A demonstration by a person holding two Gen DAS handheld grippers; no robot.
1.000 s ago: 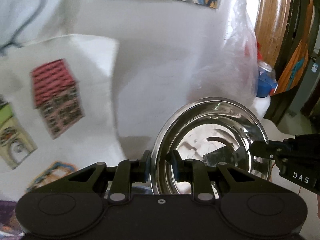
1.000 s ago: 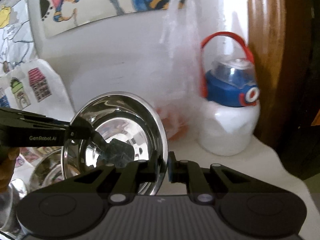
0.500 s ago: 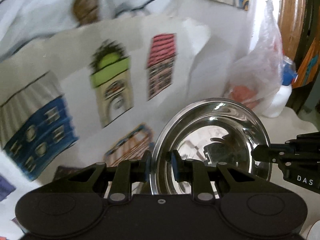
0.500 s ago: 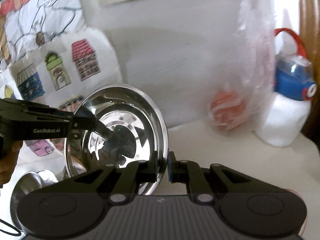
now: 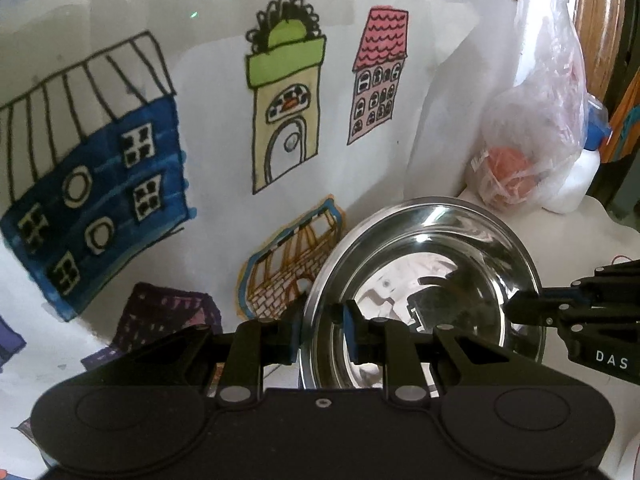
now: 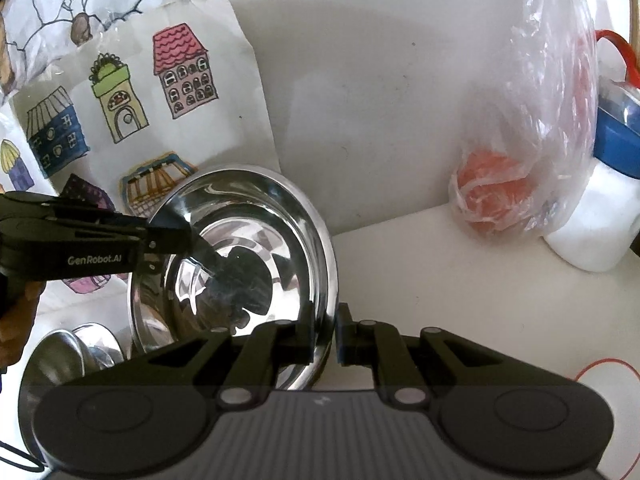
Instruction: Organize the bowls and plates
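Steel bowl [image 6: 256, 248], one, is held tilted on edge above the white table [image 6: 460, 280], gripped at opposite sides of its rim. Left gripper [image 5: 320, 336]: jaws clenched on the rim, one finger outside, one inside the bowl. Right gripper [image 6: 324, 336]: jaws likewise clamped on the rim at the opposite side. The bowl's polished interior is seen to hold nothing but reflections. More steelware [image 6: 76, 352] is seen low at the left edge of the right wrist view, partly hidden; at least two rounded pieces are counted, and their kind cannot be told. One clear plastic bag [image 6: 532, 140] stands against the wall at the back of the table, with one orange-red round item [image 6: 492, 192] inside it. One white jug with a blue lid and red handle [image 6: 608, 200] is noted just beside the bag, touching it. One sheet of drawn houses [image 5: 280, 112] leans against the wall behind the bowl; three houses are counted in its top row, others below. A hand [image 6: 20, 312] is partly visible behind the left gripper.
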